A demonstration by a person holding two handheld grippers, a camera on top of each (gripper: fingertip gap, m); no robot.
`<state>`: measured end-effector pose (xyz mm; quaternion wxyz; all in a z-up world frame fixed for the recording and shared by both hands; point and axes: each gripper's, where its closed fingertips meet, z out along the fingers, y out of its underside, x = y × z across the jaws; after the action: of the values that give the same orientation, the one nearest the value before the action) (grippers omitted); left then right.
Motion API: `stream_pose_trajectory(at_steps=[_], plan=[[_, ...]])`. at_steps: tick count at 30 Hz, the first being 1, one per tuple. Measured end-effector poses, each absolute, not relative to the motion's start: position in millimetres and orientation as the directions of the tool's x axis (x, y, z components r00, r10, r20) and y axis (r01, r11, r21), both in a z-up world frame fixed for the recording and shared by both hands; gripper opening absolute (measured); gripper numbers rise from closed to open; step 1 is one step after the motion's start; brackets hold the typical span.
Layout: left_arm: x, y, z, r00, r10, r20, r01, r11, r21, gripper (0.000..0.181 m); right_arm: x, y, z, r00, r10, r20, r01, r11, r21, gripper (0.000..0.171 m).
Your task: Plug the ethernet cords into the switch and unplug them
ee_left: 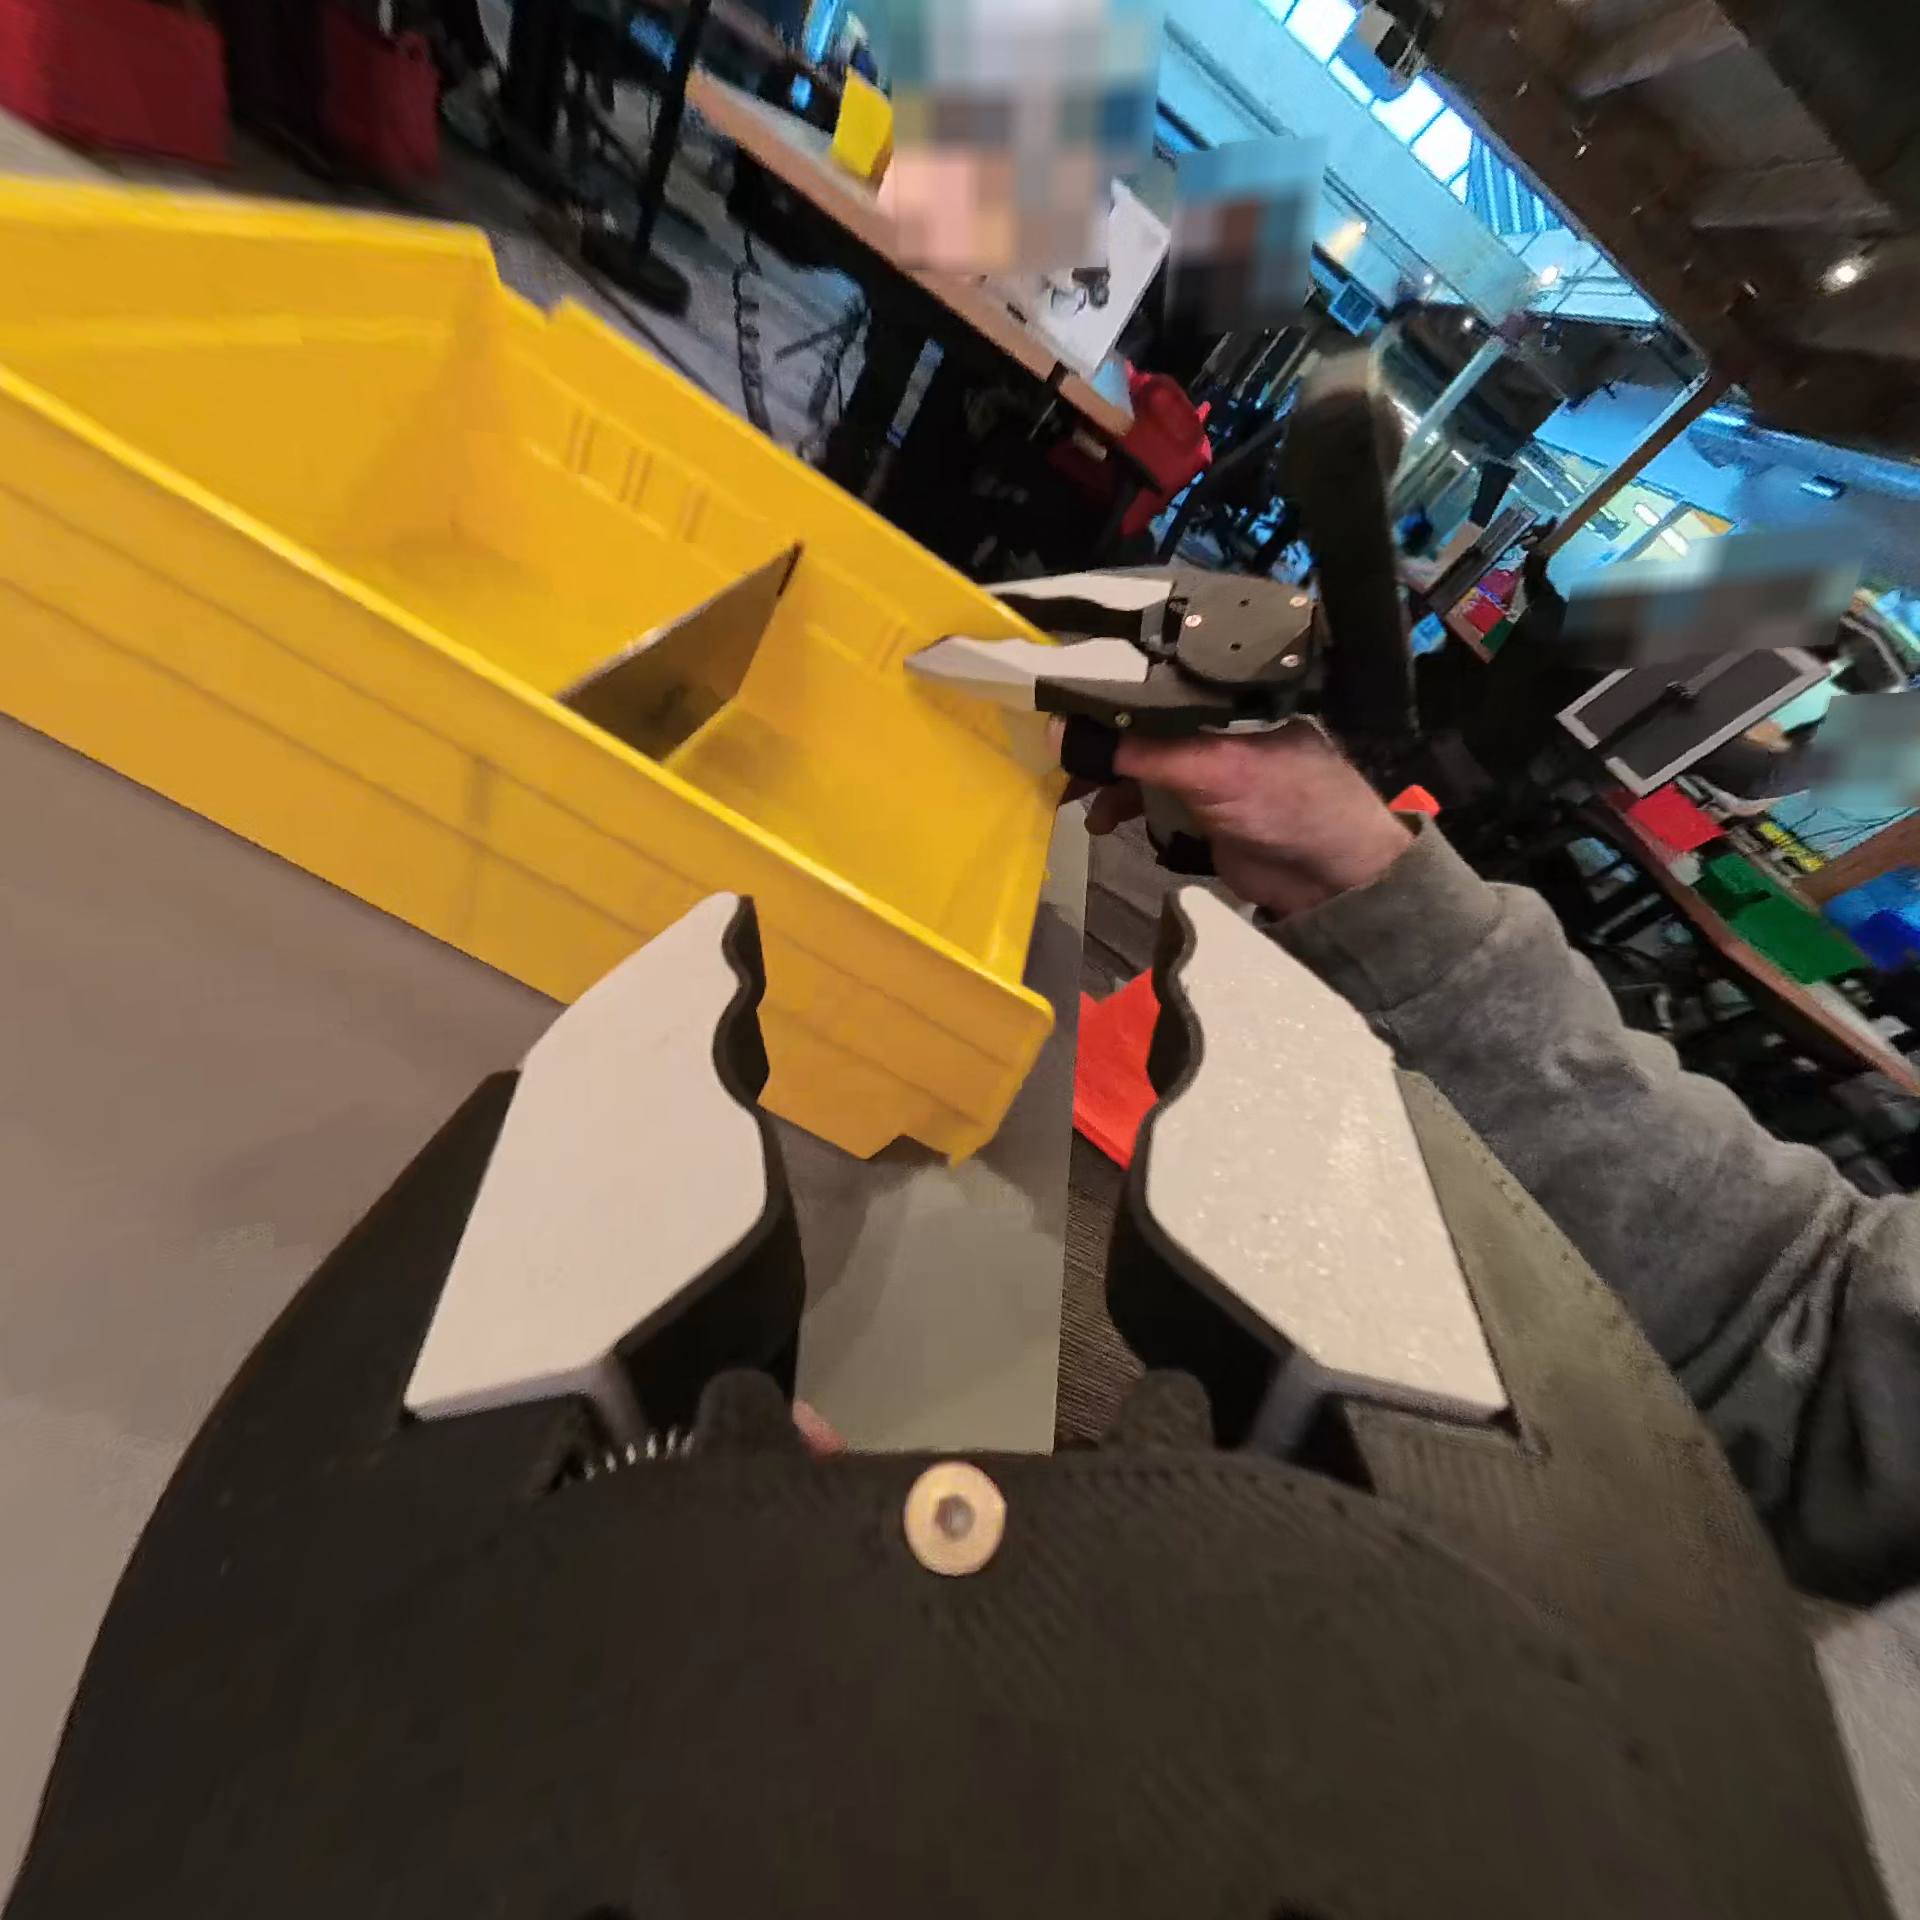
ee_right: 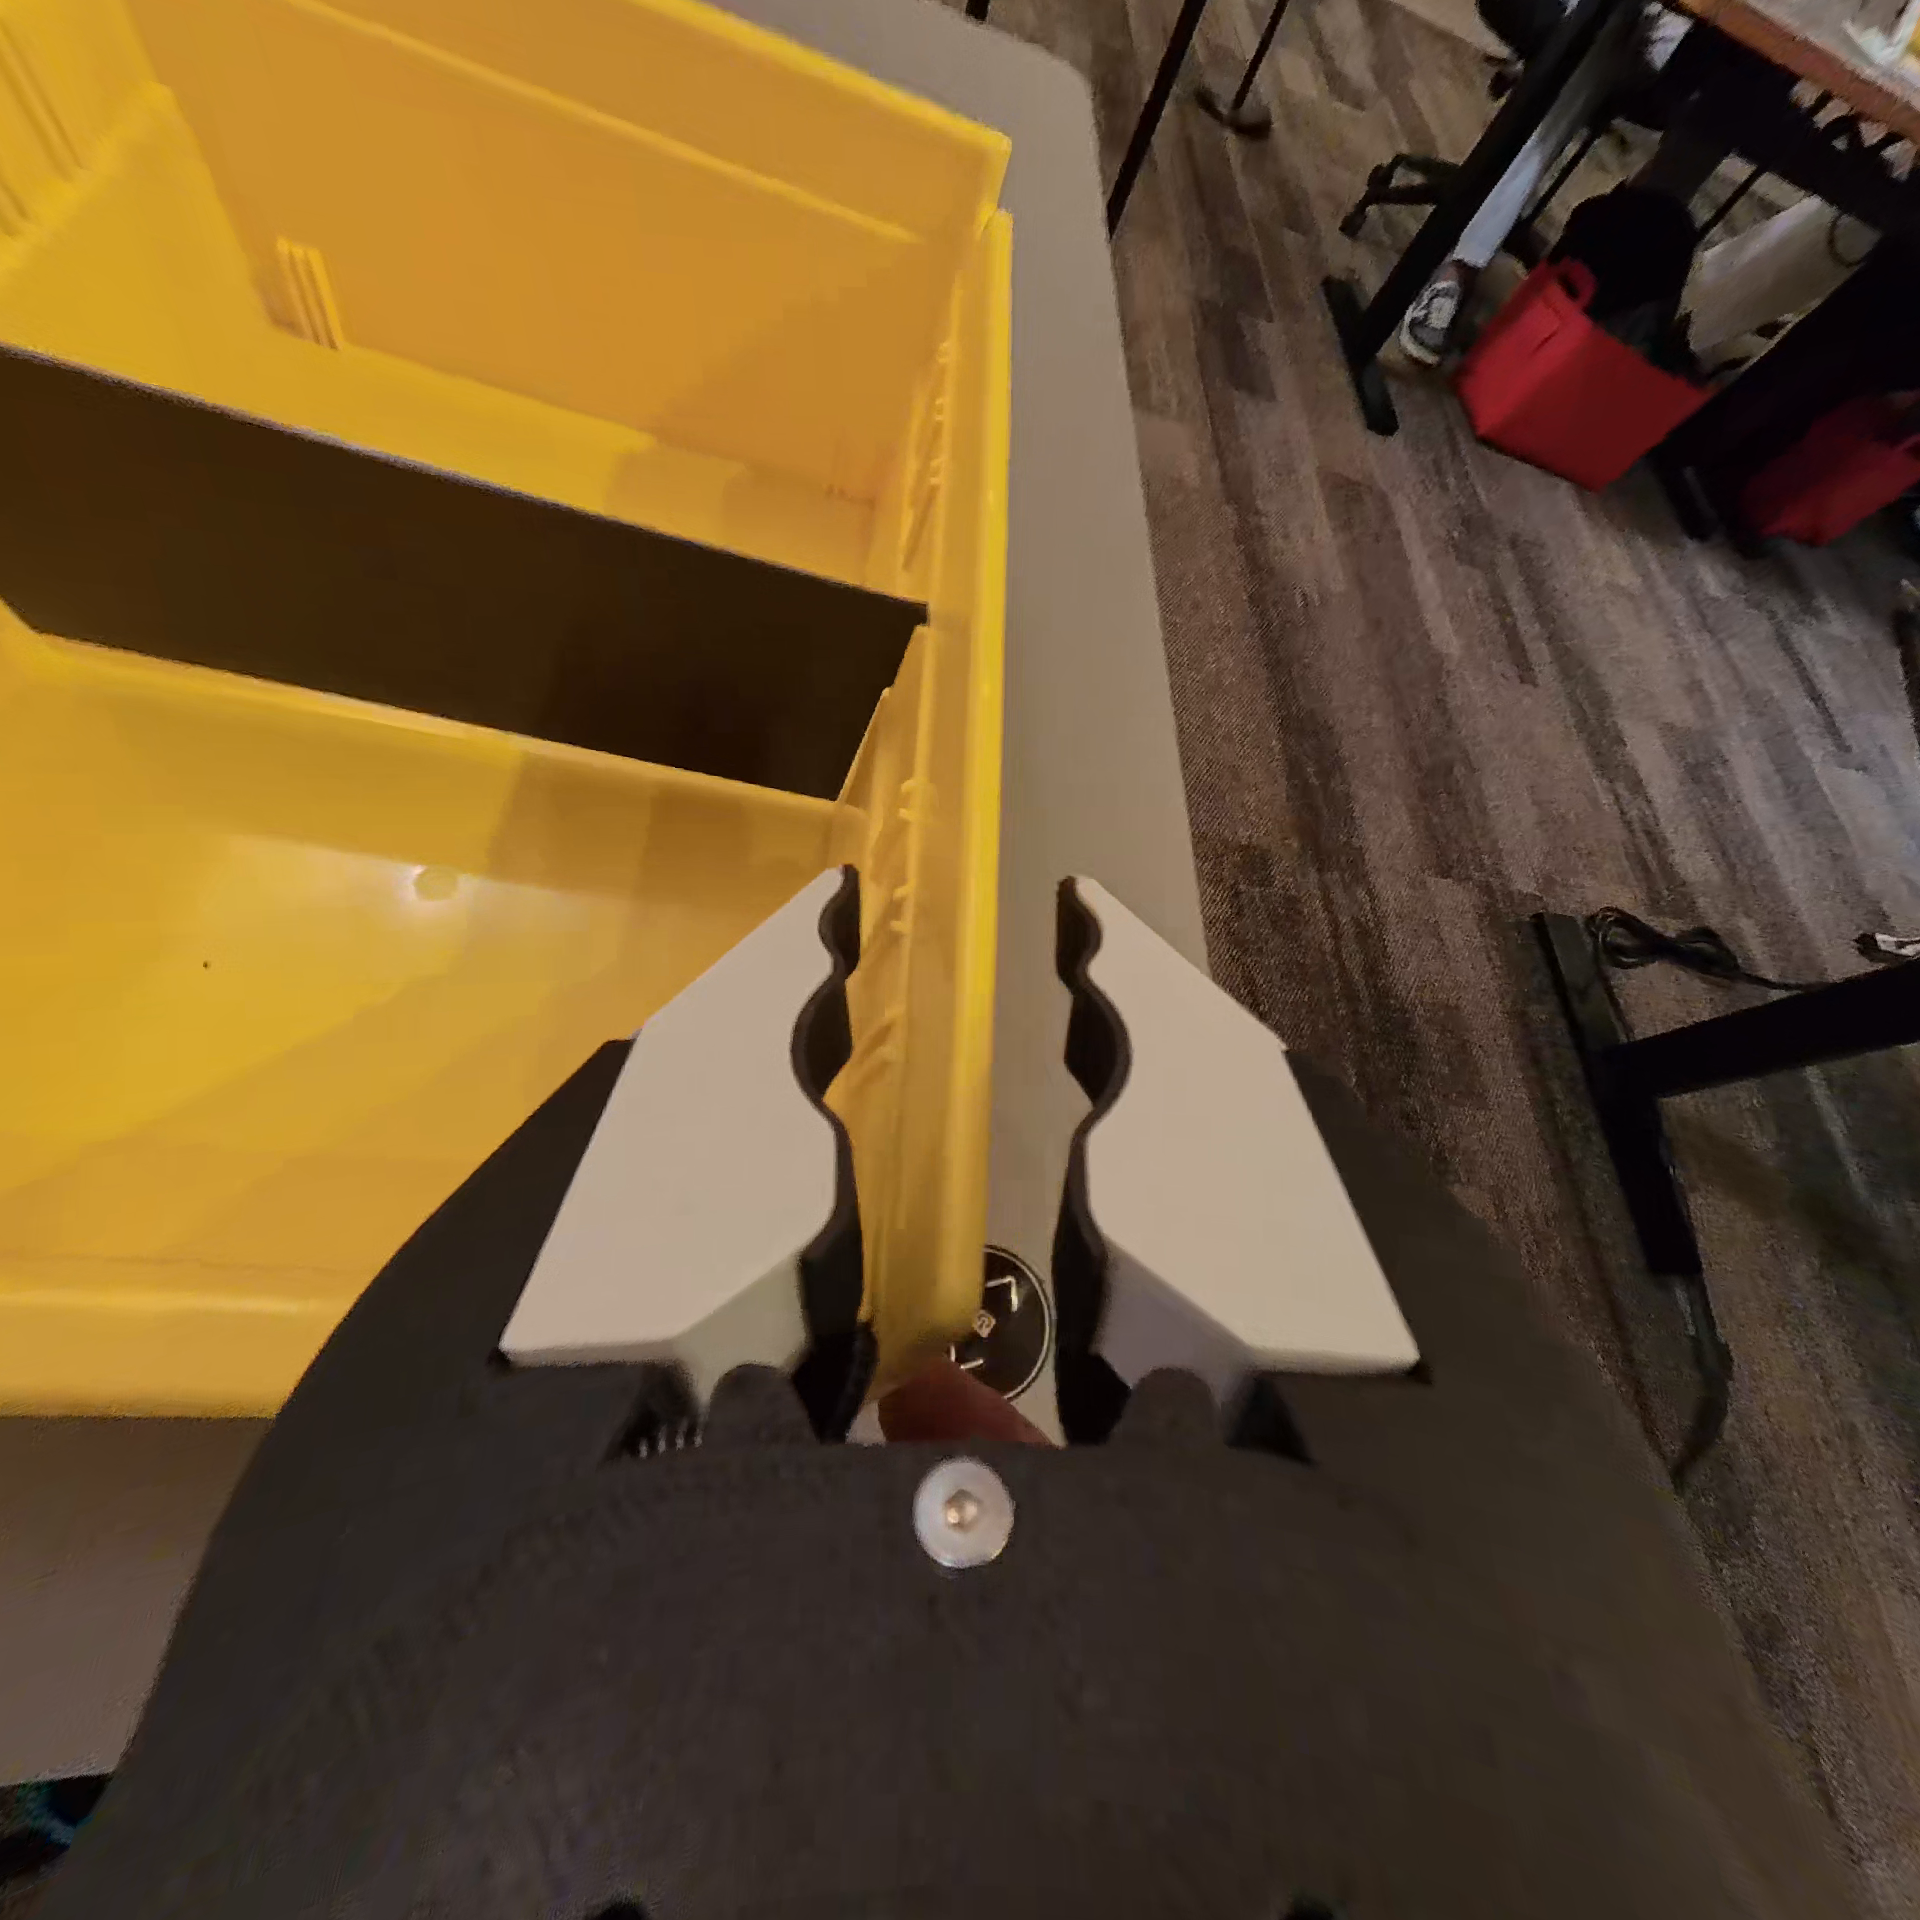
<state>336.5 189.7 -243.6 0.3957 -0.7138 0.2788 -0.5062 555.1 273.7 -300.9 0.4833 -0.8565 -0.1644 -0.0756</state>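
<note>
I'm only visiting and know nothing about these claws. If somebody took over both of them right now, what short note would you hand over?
Left claw: open, empty, above the grey table by the corner of the yellow bin.
Right claw: open, straddling the bin's side wall, not clamped on it.
Bin: a black divider splits it; the compartments that show look empty.
Switch and ethernet cords: not visible in either view.
Done: nothing I can confirm.
Left: find the cords and switch, plug in, then unplug.
</note>
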Motion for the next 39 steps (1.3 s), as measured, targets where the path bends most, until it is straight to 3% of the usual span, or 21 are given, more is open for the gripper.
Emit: stream_pose_trajectory(at_steps=[6, 11, 16, 21, 26, 29, 32, 39], plan=[[196, 191, -188, 0.582, -0.778, 0.238, 0.008, -0.287, -0.958, 0.069, 561, 266, -271, 0.906, 0.144, 0.399, 0.421, -0.41, -0.809, 0.054], [8, 184, -168, 0.9, -0.437, 0.005, -0.08, -0.177, -0.981, 0.068, 535, 254, -222, 0.868, 0.096, 0.488, 0.494, -0.276, -0.824, 0.048], [-186, 137, -177, 0.971, 0.011, -0.238, -0.223, -0.304, -0.926, 0.066, 495, 249, -194, 0.869, 0.144, 0.473, 0.494, -0.201, -0.846, 0.044], [-321, 90, -222, 0.916, 0.265, -0.302, -0.14, -0.492, -0.859, 0.073, 441, 243, -184, 0.832, 0.259, 0.492, 0.531, -0.109, -0.841, 0.042], [-375, 80, -283, 0.923, 0.317, -0.22, 0.018, -0.604, -0.797, 0.075, 390, 232, -189, 0.795, 0.394, 0.462, 0.525, -0.063, -0.849, 0.034], [-383, 79, -311, 0.927, 0.297, -0.229, 0.035, -0.675, -0.737, 0.059, 371, 227, -193, 0.772, 0.438, 0.462, 0.533, -0.049, -0.845, 0.034], [-376, 82, -318, 0.946, 0.255, -0.198, 0.033, -0.687, -0.726, 0.017, 356, 224, -195, 0.757, 0.464, 0.461, 0.533, -0.03, -0.845, 0.031], [-374, 72, -318, 0.966, 0.236, -0.102, 0.087, -0.674, -0.733, 0.007, 336, 223, -204, 0.736, 0.512, 0.444, 0.527, -0.022, -0.849, 0.031]])
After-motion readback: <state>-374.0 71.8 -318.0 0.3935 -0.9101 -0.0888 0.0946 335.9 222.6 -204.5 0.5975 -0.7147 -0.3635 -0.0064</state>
